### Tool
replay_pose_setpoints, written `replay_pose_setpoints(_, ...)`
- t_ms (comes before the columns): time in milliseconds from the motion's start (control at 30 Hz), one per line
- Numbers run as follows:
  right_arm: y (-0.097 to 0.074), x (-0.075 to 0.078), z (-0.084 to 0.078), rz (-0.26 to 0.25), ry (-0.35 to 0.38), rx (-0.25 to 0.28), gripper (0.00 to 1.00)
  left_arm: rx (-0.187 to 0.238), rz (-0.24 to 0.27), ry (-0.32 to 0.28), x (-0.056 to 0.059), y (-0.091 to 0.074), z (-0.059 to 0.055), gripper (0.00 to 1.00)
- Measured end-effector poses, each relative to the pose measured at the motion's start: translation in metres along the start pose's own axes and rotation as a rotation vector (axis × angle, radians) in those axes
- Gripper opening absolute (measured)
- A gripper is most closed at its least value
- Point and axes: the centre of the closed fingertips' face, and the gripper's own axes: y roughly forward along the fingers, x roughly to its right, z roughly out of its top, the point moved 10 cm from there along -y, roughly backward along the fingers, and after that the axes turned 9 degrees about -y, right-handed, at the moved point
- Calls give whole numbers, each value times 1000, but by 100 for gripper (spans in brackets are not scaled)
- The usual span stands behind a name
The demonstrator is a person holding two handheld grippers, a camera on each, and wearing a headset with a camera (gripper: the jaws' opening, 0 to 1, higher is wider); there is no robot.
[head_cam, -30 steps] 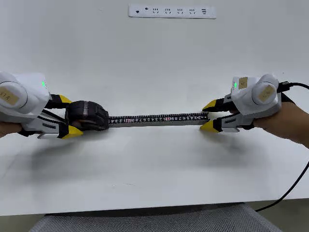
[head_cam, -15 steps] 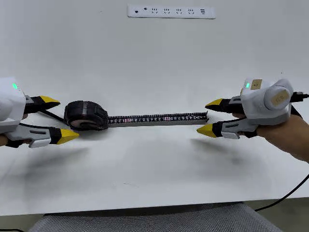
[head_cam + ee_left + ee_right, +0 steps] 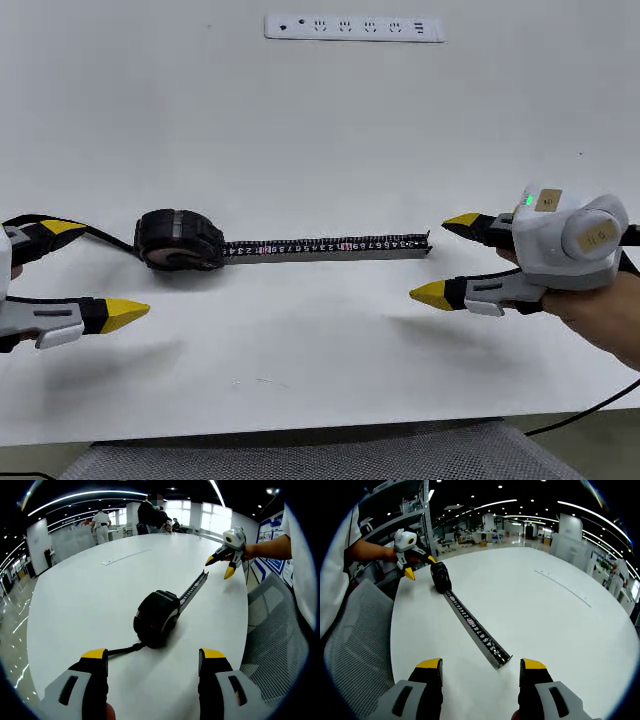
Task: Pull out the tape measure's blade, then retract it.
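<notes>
**Tape measure lies loose on the table**

We see the tape measure (image 3: 180, 240) resting on the white table (image 3: 300, 360). Its blade (image 3: 330, 245) lies flat, pulled out toward 3 o'clock. Our left gripper (image 3: 105, 268) is near the case, at its 9 o'clock side — jaws spread wide, not touching it. Our right gripper (image 3: 440, 257) is just past the blade's tip, at 3 o'clock — jaws spread wide too.

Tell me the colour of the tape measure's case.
The tape measure's case is black, clearest in the left gripper view.
</notes>
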Motion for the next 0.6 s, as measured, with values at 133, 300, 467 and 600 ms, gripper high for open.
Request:
replay_pose_setpoints(133, -5, -3, -2, -11, 10, -10, 64, -2, 6, -4, 1, -6, -3, 72)
replay_pose_setpoints(300, -13, -10, -1, -23, 29, -4, 66, 4, 18, -12, 5, -14, -7, 75)
replay_pose_setpoints(467, -20, -17, -2, -41, 42, -2, 70, 12, 31, -24, 10, -19, -11, 76)
replay_pose_setpoints(600, -24, -23, -5, -51, 53, -10, 73, 12, 41, -32, 15, -23, -14, 78)
